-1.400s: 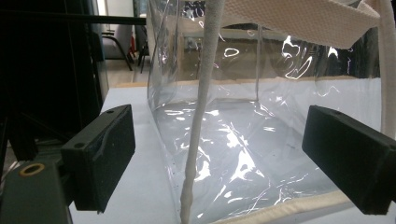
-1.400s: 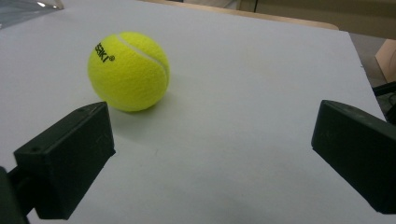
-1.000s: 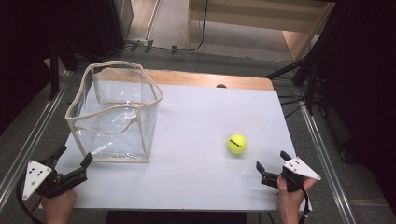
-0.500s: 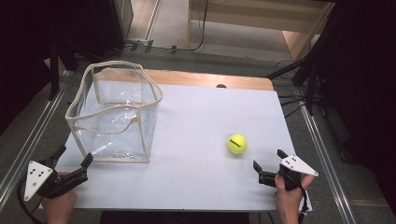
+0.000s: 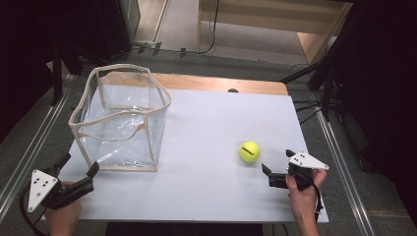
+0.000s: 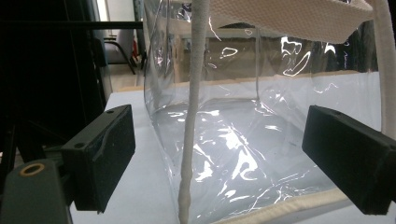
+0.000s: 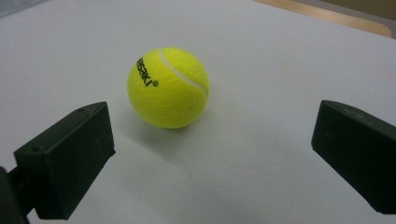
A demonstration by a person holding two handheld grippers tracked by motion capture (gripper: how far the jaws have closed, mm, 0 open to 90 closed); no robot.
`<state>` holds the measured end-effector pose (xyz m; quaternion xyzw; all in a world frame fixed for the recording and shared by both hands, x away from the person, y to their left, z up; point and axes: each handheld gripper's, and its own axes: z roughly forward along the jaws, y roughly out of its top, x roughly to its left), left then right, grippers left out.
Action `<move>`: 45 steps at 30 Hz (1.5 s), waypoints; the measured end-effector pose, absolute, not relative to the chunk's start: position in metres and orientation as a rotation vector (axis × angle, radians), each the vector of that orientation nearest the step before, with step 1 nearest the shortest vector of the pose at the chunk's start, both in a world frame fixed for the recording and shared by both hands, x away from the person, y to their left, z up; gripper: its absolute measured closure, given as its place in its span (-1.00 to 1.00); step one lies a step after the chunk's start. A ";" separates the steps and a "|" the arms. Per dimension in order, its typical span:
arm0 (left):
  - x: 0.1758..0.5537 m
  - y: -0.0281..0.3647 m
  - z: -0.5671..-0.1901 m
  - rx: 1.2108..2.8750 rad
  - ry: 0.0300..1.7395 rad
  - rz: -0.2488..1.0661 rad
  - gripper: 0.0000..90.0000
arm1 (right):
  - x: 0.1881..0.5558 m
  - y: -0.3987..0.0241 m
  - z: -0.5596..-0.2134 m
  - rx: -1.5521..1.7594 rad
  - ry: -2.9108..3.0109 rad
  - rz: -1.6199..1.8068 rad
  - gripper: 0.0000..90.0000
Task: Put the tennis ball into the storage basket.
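Right tongs [image 5: 275,169], jaws spread and empty, have advanced toward the yellow felt tennis ball [image 5: 250,151], now just beside it on the white counter [image 5: 206,128]; a grasp looks imminent. Left tongs [image 5: 78,173], also spread, remain near the clear plastic cloth-trimmed bin [image 5: 120,120].

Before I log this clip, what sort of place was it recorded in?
Probably a lab or workshop recording bench, not a home: a bare white table flanked by metal rails, cables on the floor, and only test props, a tennis ball and clear bin.
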<state>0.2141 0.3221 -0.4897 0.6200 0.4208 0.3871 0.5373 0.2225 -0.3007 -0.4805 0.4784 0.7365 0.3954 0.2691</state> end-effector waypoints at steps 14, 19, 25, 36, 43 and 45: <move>0.214 0.321 -0.490 1.483 0.993 0.921 -0.78 | 0.246 -0.292 -0.463 1.262 2.112 1.100 -1.00; 0.214 0.321 -0.490 1.484 0.992 0.921 -0.78 | 0.256 -0.285 -0.457 1.243 2.167 1.055 -1.00; 0.214 0.321 -0.490 1.488 0.991 0.924 -0.78 | 0.269 -0.277 -0.456 1.243 2.234 1.005 -1.00; 0.214 0.321 -0.490 1.485 0.990 0.918 -0.78 | 0.290 -0.262 -0.453 1.273 2.380 0.885 -1.00; 0.214 0.321 -0.490 1.484 0.991 0.920 -0.78 | 0.300 -0.257 -0.454 1.282 2.446 0.813 -1.00; 0.214 0.321 -0.490 1.483 0.990 0.919 -0.78 | 0.304 -0.255 -0.455 1.277 2.468 0.797 -1.00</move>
